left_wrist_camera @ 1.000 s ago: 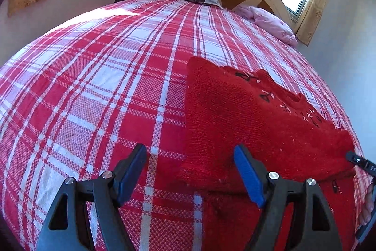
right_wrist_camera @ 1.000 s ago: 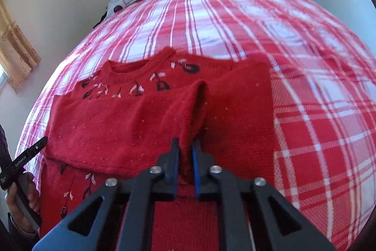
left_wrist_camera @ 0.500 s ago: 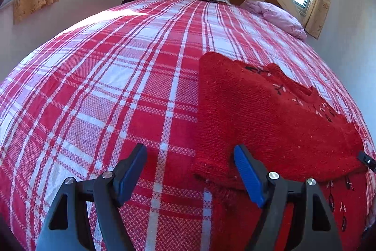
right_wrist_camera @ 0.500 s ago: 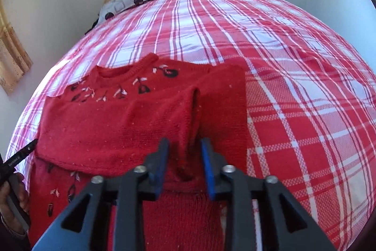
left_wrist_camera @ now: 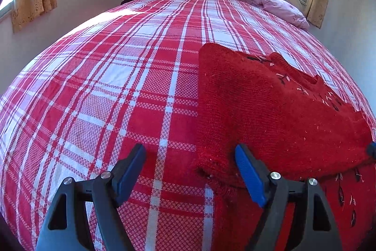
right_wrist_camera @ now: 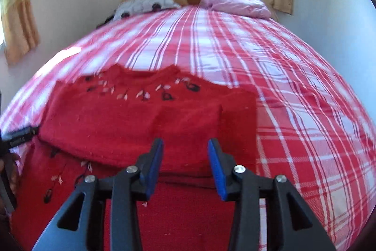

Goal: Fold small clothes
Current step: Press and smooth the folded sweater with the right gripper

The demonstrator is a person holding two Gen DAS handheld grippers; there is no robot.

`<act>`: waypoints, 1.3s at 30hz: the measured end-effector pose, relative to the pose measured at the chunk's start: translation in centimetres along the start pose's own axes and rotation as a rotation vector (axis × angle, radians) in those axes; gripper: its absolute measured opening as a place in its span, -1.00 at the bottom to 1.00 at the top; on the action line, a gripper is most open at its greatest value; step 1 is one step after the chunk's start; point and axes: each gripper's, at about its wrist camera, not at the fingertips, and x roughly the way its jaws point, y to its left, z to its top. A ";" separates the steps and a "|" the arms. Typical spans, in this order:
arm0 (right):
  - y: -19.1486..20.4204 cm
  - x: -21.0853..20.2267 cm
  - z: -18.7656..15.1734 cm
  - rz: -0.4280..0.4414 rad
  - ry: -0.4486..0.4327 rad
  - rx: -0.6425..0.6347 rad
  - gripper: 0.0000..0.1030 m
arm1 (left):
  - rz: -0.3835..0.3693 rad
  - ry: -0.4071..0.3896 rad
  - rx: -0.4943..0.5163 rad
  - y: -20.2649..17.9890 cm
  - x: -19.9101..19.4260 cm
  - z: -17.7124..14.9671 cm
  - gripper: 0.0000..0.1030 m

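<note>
1. Lying flat on a red plaid bed (left_wrist_camera: 117, 91): a red sweater (right_wrist_camera: 131, 124), sleeves folded across its chest, collar toward the headboard, long axis running away from both tools.
2. Hovering wide and empty over the sweater's left edge: left gripper (left_wrist_camera: 190, 171), one finger over bedspread, the other over knit.
3. Standing partly spread, gripping nothing, above the folded sleeve: right gripper (right_wrist_camera: 185, 166).
4. Sitting nearer the body's middle, judging by both views: the right hand's tool.

The right tongs (right_wrist_camera: 184, 157) have let go of the red sweater (right_wrist_camera: 145, 124): the pinched ridge of knit has dropped and now lies flat, apparently smooth, though that view is blurred, on the bed (right_wrist_camera: 293, 91).
</note>
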 end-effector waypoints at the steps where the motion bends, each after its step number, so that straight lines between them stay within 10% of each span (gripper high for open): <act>1: 0.2 0.8 0.0 -0.001 0.023 0.001 -0.26 | -0.002 0.000 -0.002 0.0 0.0 0.0 0.54; 14: -0.5 1.7 -1.3 -0.014 0.109 0.043 -0.32 | -0.009 0.001 0.004 -0.1 -0.1 -0.3 0.56; 39: -6.5 -2.3 -0.8 0.037 -0.040 0.199 -0.27 | -0.066 -0.017 -0.035 1.0 -0.9 -0.7 0.59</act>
